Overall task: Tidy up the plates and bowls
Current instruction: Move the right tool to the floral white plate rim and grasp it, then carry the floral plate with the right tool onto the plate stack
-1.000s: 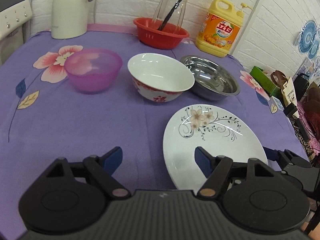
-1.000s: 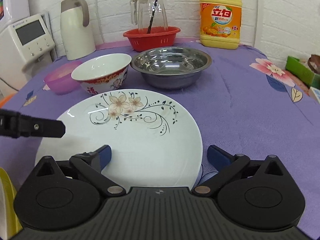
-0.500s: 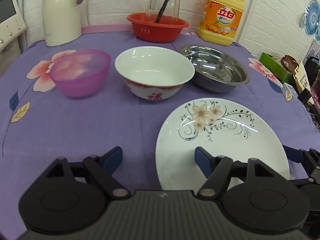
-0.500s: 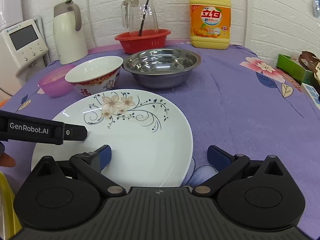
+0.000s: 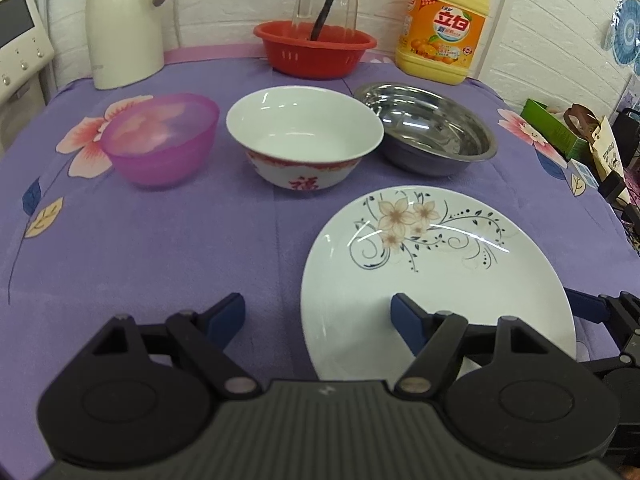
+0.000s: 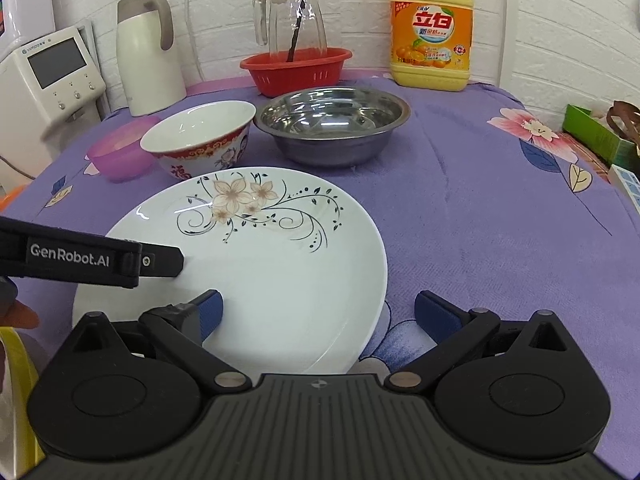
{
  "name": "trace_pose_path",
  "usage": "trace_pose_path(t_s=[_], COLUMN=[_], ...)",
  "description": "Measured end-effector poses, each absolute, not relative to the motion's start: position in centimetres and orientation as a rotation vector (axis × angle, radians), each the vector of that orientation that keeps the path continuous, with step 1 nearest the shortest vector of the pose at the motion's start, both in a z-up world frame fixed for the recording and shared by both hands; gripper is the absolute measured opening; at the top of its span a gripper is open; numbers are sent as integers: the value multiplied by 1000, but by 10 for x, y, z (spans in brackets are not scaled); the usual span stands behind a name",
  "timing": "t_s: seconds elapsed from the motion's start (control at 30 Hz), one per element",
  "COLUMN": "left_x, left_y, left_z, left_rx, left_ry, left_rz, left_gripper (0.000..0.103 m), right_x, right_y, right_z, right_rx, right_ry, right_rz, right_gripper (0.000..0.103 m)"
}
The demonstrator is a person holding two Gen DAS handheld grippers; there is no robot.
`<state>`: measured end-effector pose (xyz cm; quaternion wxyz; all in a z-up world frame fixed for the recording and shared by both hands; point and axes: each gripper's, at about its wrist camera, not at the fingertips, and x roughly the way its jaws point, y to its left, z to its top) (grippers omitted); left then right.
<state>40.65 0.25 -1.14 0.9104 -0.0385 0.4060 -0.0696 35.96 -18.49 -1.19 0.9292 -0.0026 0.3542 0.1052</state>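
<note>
A white flowered plate (image 5: 436,276) (image 6: 256,264) lies flat on the purple cloth near the front. Behind it stand a pink plastic bowl (image 5: 160,140) (image 6: 120,154), a white and red ceramic bowl (image 5: 304,136) (image 6: 200,140) and a steel bowl (image 5: 428,128) (image 6: 332,124) in a row. My left gripper (image 5: 318,316) is open, straddling the plate's left rim. My right gripper (image 6: 318,312) is open, straddling the plate's right rim. Both are empty. The left gripper's finger (image 6: 92,258) shows over the plate in the right wrist view.
At the back stand a white thermos (image 5: 124,20), a red basket (image 5: 316,52) holding a glass jug (image 6: 292,20), and a yellow detergent bottle (image 5: 444,24). A white appliance (image 6: 48,80) is at the left. Boxes and bags (image 5: 576,140) lie past the right table edge.
Both grippers have moved forward and lower toward the plate, which now looks larger. The left gripper's finger reaches farther across the plate in the right wrist view. Both stay open.
</note>
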Motion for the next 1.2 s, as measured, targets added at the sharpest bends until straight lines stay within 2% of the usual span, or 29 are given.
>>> trace_pose_path(t_s=[0.23, 0.3, 0.47, 0.83, 1.2], left_x=[403, 399, 398, 380, 280], left_y=[-5, -8, -16, -1, 58], left_z=[-13, -12, -9, 21, 44], left_rx=[-60, -58, -84, -101, -131], left_ry=[814, 798, 815, 754, 678], left_rz=[-171, -201, -210, -208, -146], left_gripper=[70, 55, 45, 44, 45], right_x=[353, 351, 350, 327, 242], right_y=[-179, -180, -179, -173, -121], right_z=[-14, -12, -12, 15, 38], right_rx=[-14, -4, 12, 35, 31], right_ry=[695, 683, 676, 577, 520], right_rz=[300, 309, 291, 317, 417], right_gripper=[103, 103, 103, 103, 103])
